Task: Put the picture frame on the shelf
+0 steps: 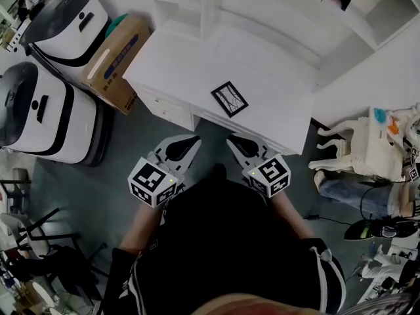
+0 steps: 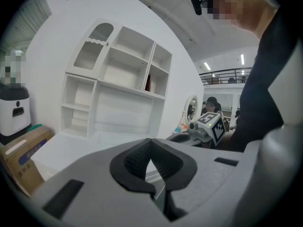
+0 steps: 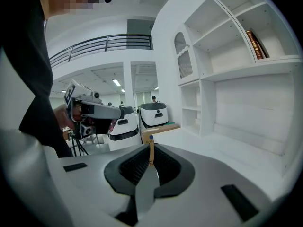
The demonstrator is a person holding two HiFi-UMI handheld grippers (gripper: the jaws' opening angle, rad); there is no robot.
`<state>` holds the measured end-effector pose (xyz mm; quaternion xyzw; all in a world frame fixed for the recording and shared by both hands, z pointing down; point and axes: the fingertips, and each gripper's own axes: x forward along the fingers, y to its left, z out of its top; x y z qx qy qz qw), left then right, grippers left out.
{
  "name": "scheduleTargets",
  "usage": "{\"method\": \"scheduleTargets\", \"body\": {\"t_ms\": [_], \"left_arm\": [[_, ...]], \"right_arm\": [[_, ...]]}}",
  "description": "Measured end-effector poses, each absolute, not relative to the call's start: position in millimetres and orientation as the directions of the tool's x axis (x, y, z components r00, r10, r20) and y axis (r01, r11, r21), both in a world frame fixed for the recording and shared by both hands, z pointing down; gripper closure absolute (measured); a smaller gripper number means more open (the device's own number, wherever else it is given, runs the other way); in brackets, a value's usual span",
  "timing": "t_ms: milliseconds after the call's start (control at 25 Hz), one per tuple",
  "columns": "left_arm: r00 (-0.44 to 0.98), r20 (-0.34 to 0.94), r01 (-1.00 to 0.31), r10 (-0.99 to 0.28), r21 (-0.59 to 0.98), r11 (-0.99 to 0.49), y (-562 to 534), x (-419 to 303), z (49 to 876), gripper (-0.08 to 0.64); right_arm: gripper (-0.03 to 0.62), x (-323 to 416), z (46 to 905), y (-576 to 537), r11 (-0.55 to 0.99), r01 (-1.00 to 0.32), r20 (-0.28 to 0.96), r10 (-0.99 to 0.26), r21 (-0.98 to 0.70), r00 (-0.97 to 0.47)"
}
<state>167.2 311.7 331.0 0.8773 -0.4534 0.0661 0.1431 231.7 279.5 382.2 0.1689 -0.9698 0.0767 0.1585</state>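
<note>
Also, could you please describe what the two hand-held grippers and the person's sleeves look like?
The left hand-held gripper and right hand-held gripper match: pale grey bodies, black ribbed pads, and a cube of black-and-white square markers with a small green light on each. The sleeves are black with white stripes.

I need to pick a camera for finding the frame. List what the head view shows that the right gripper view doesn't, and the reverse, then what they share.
Only the head view: the picture frame, lying flat on the white desk.
Only the right gripper view: a brown book in an upper compartment of the shelf, and a railed balcony in the background.
Both: the cardboard box, the white machines beside it, and the left gripper.
</note>
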Motion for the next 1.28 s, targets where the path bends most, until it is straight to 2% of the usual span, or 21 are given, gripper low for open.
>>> {"method": "scheduleTargets", "body": {"t_ms": [320, 640, 960, 1280], "left_arm": [[0.55, 0.271, -0.834, -0.79, 0.217, -0.506, 255.2, 194.1, 336.2, 0.56], [0.553, 0.306, -0.832, -0.775, 0.244, -0.498, 216.0, 195.3, 348.8, 0.56], [0.591, 0.29, -0.802, -0.753, 0.307, -0.512, 155.4, 166.7, 368.2, 0.56], [0.607, 0.288, -0.79, -0.741, 0.318, -0.524, 75.0, 108.8, 374.8, 0.56]], "right_arm": [[0.569, 262.8, 396.5, 222.4, 0.938, -0.317, 0.333, -0.257, -0.141, -0.907], [0.569, 280.7, 421.0, 185.3, 0.908, -0.357, 0.378, -0.257, -0.222, -0.889], [0.569, 242.8, 427.4, 130.6, 0.906, -0.355, 0.42, -0.238, -0.228, -0.876], [0.568, 179.9, 427.9, 37.7, 0.906, -0.372, 0.449, -0.252, -0.202, -0.857]]}}
